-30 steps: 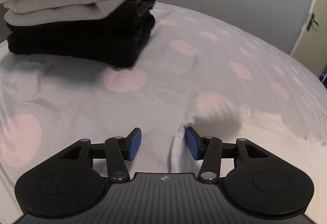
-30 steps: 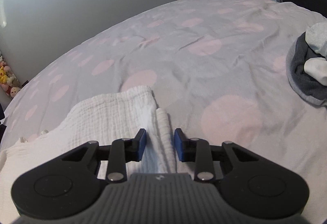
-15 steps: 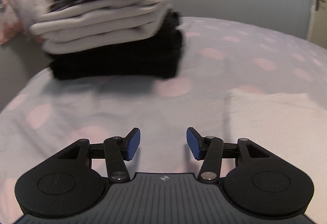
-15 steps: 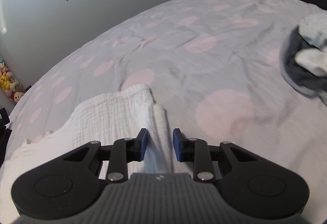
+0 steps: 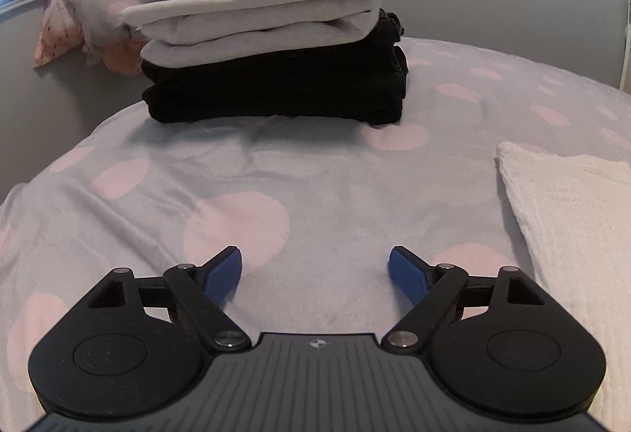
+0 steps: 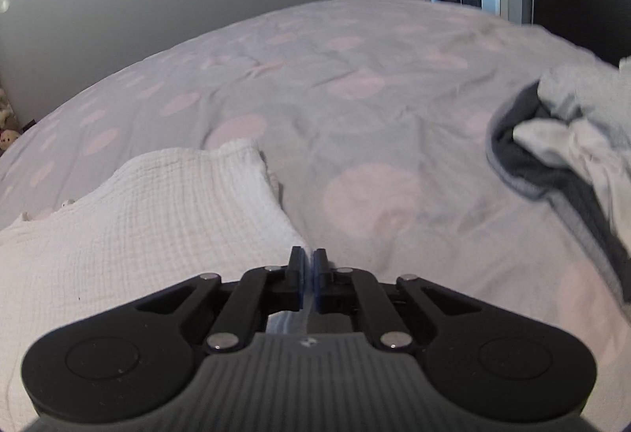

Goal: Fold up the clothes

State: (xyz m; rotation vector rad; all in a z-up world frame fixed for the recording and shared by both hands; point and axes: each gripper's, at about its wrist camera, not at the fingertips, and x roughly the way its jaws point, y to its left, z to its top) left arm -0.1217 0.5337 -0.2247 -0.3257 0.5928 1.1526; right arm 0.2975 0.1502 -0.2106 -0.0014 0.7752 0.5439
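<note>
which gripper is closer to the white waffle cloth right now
Right. The right gripper has its jaws shut on the white waffle cloth at its edge; the left gripper hangs open over bare bedspread, the cloth off to its right.

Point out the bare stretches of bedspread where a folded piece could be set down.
Free: the dotted bedspread between the folded stack and the open left gripper, left of the white cloth. Also free: the span between that cloth and the loose grey pile. Crowded: around the right gripper, shut on the cloth's edge.

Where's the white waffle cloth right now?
The white waffle cloth lies flat on the dotted bedspread, low left in the right wrist view, its near edge pinched in the right tongs.
</note>
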